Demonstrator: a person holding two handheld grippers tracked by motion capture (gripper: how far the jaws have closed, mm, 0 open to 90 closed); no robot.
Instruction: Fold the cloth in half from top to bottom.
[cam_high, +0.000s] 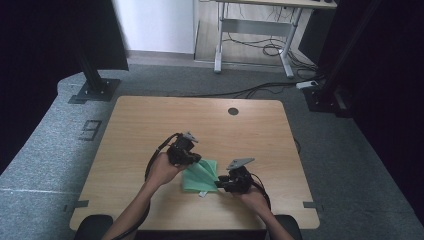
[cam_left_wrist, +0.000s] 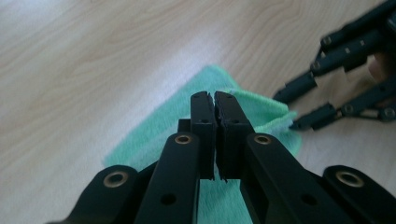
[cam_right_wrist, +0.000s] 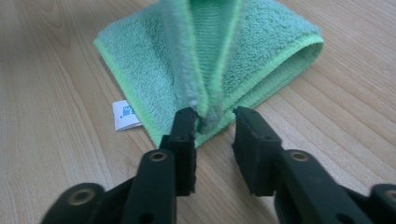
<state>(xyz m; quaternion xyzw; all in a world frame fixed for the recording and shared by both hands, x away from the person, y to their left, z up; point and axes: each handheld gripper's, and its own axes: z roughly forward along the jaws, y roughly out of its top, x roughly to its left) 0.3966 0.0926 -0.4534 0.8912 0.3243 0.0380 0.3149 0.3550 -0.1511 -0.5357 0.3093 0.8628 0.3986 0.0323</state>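
High view: folded green cloth (cam_high: 199, 177) lies on the wooden table (cam_high: 150, 125) near the front edge, between both grippers. Left gripper (cam_high: 192, 160) sits at the cloth's upper left corner, right gripper (cam_high: 219, 184) at its right edge. 1 layer of the cloth is lifted into a ridge running between the 2 grippers. Left gripper view: left gripper (cam_left_wrist: 214, 100) has its jaws pressed together over the cloth (cam_left_wrist: 154, 135); can't tell if fabric is pinched between the pads. Right gripper view: right gripper (cam_right_wrist: 215, 119) jaws stand apart, the raised cloth (cam_right_wrist: 205, 56) fold hanging between them, touching the left pad but not clamped. White label (cam_right_wrist: 123, 114) sticks out from the cloth's edge, flat on the table.
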